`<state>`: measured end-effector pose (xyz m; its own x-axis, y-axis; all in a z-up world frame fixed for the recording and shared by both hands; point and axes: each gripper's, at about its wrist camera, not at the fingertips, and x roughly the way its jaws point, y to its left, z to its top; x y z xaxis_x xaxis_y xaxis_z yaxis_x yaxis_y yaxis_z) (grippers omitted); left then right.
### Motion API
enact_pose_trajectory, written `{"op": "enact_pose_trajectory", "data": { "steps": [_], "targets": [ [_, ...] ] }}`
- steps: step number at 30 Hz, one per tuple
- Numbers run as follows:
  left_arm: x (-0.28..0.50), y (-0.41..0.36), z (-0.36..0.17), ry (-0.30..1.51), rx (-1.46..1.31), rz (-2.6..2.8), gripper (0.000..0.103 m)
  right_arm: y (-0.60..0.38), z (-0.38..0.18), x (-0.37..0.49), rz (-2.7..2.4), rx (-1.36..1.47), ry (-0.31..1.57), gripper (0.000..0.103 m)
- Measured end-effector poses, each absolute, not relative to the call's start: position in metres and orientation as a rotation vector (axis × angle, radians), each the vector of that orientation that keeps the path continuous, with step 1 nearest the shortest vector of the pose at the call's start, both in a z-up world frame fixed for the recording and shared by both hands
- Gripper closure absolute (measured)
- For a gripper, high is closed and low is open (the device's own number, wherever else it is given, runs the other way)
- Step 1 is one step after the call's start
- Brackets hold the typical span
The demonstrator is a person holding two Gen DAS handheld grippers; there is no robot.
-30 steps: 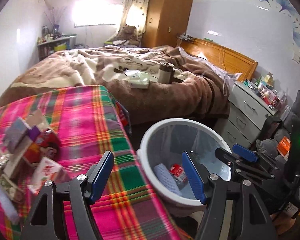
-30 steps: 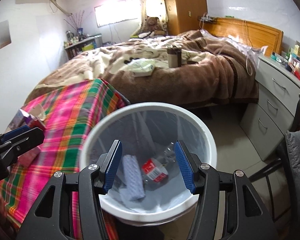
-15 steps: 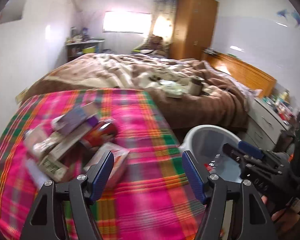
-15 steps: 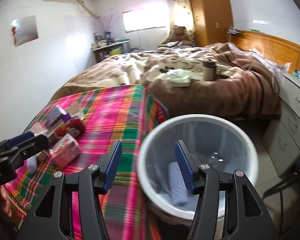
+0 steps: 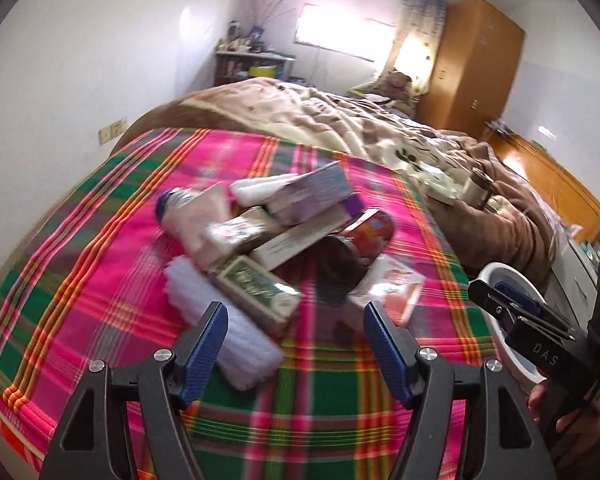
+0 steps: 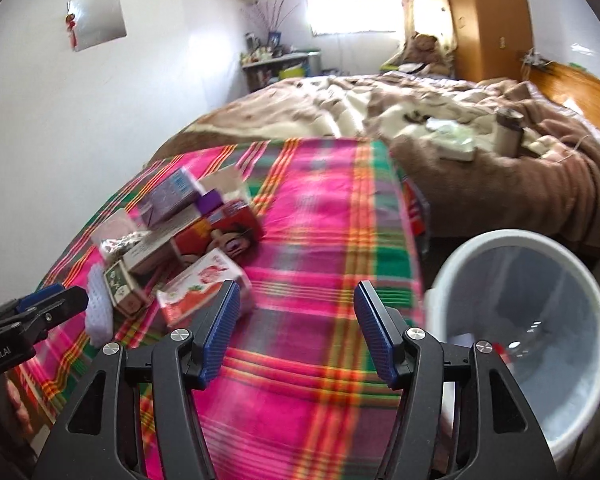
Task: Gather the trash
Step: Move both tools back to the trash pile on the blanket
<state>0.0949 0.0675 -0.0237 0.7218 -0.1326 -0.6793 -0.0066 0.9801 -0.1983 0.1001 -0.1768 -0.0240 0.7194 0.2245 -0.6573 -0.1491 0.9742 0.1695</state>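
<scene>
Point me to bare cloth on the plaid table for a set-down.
Free: the plaid cloth between the trash pile and the edge beside the white bin, plus the near strip under the right gripper. Crowded: the pile under the left gripper.

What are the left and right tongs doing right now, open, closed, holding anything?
Left tongs: open, holding nothing, above the trash pile.
Right tongs: open, holding nothing, over the plaid cloth beside the bin.
</scene>
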Motion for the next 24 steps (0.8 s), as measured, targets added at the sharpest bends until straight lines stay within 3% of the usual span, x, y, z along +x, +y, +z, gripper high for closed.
{"op": "enact_pose_trajectory", "data": {
  "steps": [9, 12, 24],
  "targets": [
    [0.108, 0.101, -0.048, 0.825, -0.236, -0.039, 0.033, -0.133, -0.036, 0.117, 0.249, 0.103, 0.809, 0.041],
    [0.114, 0.105, -0.056, 0.846, -0.252, -0.039, 0.033, -0.124, -0.037, 0.125, 0.231, 0.103, 0.827, 0.027],
    [0.131, 0.111, -0.081, 0.929, -0.250, -0.064, 0.033, -0.099, -0.045, 0.144, 0.125, 0.074, 0.864, 0.026]
  ]
}}
